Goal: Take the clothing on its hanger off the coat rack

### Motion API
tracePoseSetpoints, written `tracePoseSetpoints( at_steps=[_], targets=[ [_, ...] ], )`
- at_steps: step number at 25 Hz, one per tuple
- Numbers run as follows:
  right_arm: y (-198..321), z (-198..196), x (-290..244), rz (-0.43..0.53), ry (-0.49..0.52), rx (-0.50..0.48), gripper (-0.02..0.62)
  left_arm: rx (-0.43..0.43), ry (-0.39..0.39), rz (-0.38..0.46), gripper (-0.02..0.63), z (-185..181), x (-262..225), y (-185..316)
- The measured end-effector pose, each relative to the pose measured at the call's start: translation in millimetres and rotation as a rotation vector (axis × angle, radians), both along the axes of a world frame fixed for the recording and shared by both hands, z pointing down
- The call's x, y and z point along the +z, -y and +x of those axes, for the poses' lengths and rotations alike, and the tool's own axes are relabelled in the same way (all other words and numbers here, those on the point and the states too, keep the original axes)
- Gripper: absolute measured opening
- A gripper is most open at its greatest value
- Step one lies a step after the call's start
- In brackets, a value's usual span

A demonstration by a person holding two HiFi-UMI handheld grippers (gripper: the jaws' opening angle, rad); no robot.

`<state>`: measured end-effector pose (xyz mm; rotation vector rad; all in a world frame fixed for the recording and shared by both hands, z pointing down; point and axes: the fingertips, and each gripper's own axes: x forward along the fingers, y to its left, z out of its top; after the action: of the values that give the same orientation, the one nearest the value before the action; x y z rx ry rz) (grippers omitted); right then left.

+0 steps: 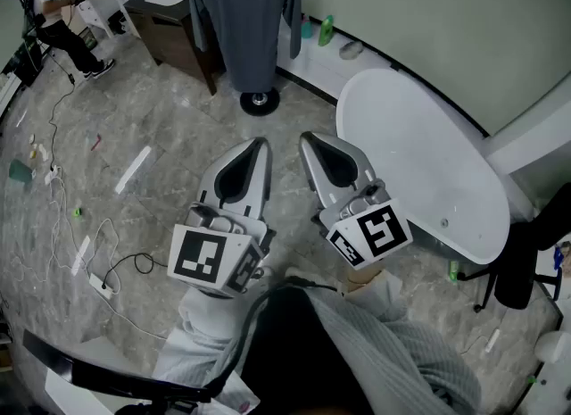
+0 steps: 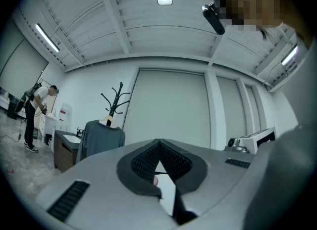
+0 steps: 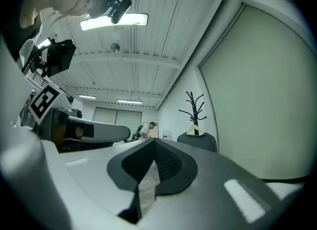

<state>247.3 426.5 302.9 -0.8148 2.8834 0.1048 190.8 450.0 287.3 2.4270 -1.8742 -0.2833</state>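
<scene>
The grey top (image 1: 245, 12) hangs on a pale hanger (image 2: 106, 121), and the hanger hangs on the black coat rack (image 2: 115, 100). The rack stands on the floor by the wall, next to a dark cabinet (image 1: 169, 29). Its round foot (image 1: 260, 99) shows just under the hem of the top. The top hangs open and flat like that because the hanger spreads its shoulders. I cannot tell which hook holds the hanger, as it is too small in both tool views.

The left tool (image 1: 259, 145) and the right tool (image 1: 306, 139) are held side by side, low and close to the person's body. Both point toward the rack. That way the person can walk up to it with both tools ready. Each tool is pressed together with nothing in it. There is nothing to hold yet, because the top is well apart from both tools, across a stretch of bare floor.

I think the job has not really begun. The person has to get near the rack, spread a tool, and take hold near the hanger so the top comes off with it.

A white round tabletop (image 1: 419, 163) stands to the right, near the path. Thin cables (image 1: 107, 261) lie on the floor to the left and could trip someone. Another person (image 1: 58, 3) works far off in the corner.
</scene>
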Motion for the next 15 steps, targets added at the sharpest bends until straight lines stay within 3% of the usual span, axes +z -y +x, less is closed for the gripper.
tracePoseSetpoints(
  at_steps=[9, 15],
  targets=[
    [15.4, 11.2, 23.1, -0.033, -0.020, 0.006, 0.002, -0.035, -0.019, -0.018, 0.005, 3.8, 18.8, 10.7],
    [38.1, -8.6, 44.8, -0.076, -0.039, -0.034, 0.002, -0.088, -0.049, -0.035, 0.005, -23.6, 35.1, 31.7]
  ],
)
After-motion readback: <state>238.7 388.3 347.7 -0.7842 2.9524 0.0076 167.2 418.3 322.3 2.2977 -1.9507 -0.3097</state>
